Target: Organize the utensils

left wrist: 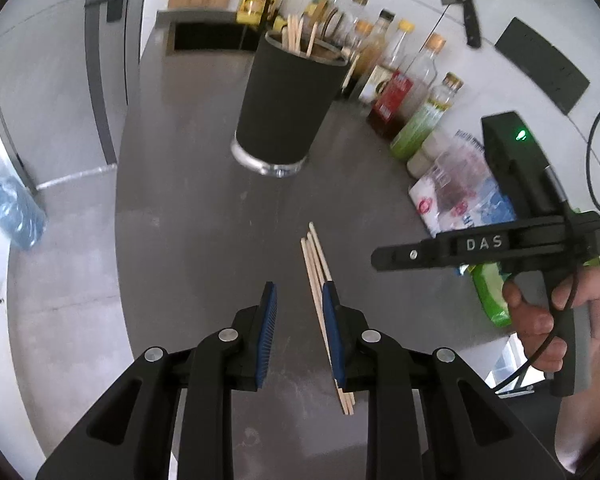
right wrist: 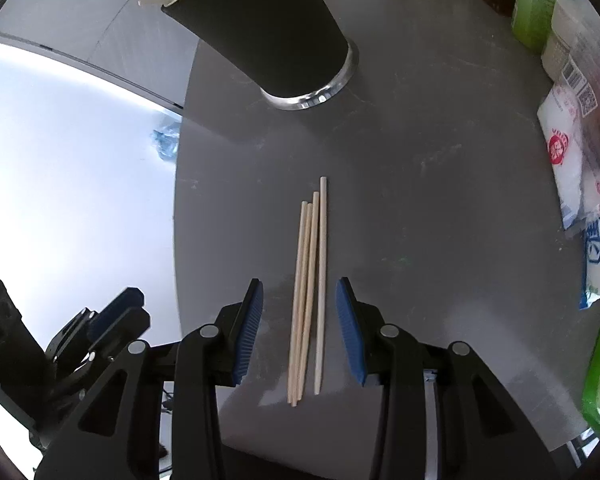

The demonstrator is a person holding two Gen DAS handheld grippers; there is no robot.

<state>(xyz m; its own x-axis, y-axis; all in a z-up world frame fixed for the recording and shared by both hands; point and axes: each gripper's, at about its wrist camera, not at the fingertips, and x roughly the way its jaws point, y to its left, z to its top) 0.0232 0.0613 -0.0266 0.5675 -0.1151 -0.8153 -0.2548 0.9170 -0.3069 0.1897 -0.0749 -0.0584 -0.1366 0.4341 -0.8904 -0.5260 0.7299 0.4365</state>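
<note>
Several pale wooden chopsticks (right wrist: 310, 280) lie side by side on the grey counter (right wrist: 440, 208). My right gripper (right wrist: 300, 292) is open above them, its blue pads either side of the bundle. A black utensil holder (left wrist: 288, 96) with a steel base stands further back, with several chopsticks in it; it also shows in the right wrist view (right wrist: 276, 28). My left gripper (left wrist: 300, 296) is open and empty, just left of the chopsticks (left wrist: 318, 264), whose near part hides behind its right finger. The right gripper's body (left wrist: 488, 244) shows at the right.
A row of sauce and oil bottles (left wrist: 396, 92) lines the back wall. Plastic bags of seasoning (right wrist: 580, 168) lie at the right edge. A sink (left wrist: 212, 36) with a black tap is beyond the holder. The counter's left edge drops to the floor.
</note>
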